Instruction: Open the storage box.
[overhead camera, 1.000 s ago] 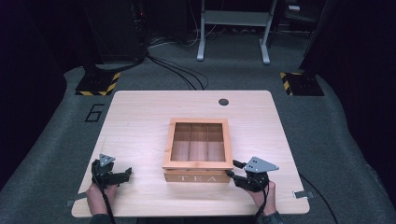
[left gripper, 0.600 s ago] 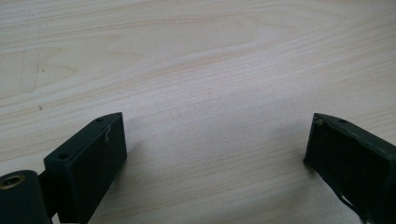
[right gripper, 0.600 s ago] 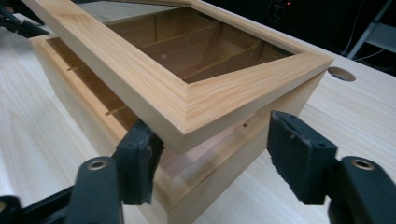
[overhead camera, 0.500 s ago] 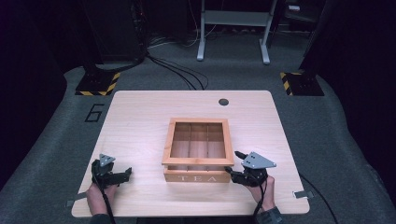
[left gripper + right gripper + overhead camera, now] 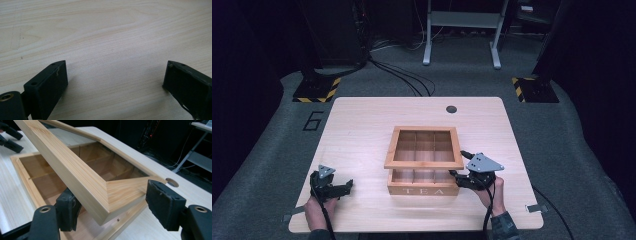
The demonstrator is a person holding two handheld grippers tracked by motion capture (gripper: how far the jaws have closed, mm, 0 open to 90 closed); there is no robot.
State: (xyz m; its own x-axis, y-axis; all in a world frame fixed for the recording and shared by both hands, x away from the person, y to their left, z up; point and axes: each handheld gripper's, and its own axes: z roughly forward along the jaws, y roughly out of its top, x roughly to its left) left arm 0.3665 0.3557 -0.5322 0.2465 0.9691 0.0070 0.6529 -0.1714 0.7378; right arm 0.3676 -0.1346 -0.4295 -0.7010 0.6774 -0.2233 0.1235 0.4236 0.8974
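Observation:
A wooden box [image 5: 424, 190] marked TEA stands mid-table. Its frame lid [image 5: 424, 162] is tilted, front edge raised off the box. My right gripper [image 5: 456, 176] is at the lid's front right corner. In the right gripper view the lid corner [image 5: 110, 192] lies between the jaws of my right gripper [image 5: 113, 200]. One finger [image 5: 67, 210] sits under and inside the lid, the other stands apart from the wood. These jaws have just been opening. My left gripper [image 5: 348, 186] rests open on the table at the front left, and in the left gripper view it [image 5: 115, 77] has bare wood between its jaws.
The light wooden table [image 5: 362, 125] has a round cable hole [image 5: 451, 109] at the back. Inside the box are several compartments [image 5: 50, 185]. Cables and a metal stand [image 5: 462, 30] lie on the floor behind. The left gripper [image 5: 10, 138] appears far off in the right gripper view.
My right gripper has risen and moved in against the box's front right corner, its jaws wider. The lid's front edge has lifted off the box. The left gripper has stayed put.

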